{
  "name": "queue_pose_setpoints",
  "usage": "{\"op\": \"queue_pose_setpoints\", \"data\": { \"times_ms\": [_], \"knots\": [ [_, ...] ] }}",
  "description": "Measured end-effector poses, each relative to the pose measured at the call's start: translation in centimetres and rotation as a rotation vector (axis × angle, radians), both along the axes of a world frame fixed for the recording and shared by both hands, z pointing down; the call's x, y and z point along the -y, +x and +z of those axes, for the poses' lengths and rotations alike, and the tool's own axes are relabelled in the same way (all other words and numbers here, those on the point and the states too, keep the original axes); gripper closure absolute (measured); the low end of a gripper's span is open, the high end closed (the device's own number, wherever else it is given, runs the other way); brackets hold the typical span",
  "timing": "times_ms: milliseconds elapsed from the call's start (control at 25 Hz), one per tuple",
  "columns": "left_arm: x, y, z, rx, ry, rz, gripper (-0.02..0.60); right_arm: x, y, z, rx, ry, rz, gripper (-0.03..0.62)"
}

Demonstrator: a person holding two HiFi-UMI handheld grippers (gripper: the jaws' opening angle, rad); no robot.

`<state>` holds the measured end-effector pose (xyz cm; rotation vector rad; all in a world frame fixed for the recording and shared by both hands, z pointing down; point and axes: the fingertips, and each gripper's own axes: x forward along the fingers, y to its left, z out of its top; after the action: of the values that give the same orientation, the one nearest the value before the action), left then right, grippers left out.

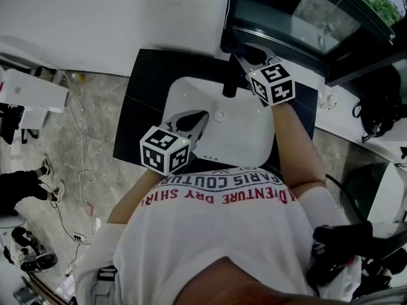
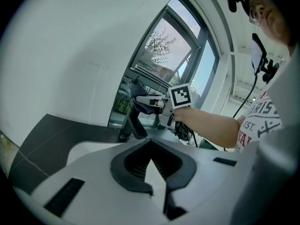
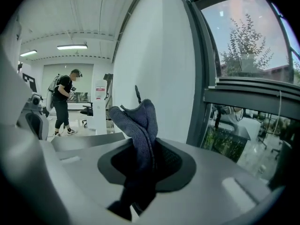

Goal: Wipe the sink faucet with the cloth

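Currently the dark cloth [image 3: 139,121] is pinched in the right gripper [image 1: 245,61] beside the black faucet [image 1: 229,81], upper centre of the head view. The left gripper [image 1: 198,119], seemingly closed and empty, is held over the sink [image 1: 245,138]. The cloth should be pressed firmly along the spout.

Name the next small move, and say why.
Probably ease the right gripper down so the cloth presses onto the faucet. Its jaws clamp the cloth, which sits by the faucet's top, but firm contact can't be confirmed.
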<state>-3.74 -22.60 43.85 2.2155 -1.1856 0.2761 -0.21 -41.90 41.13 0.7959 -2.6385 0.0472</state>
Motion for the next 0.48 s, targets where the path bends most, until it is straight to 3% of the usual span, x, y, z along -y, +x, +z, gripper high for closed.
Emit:
{"op": "queue_pose_setpoints", "data": {
  "times_ms": [480],
  "knots": [
    [-1.0,0.2,-0.3,-0.009,0.007,-0.001,0.580,-8.2,0.2,1.0,0.020,-0.025,-0.080,0.516]
  ]
}}
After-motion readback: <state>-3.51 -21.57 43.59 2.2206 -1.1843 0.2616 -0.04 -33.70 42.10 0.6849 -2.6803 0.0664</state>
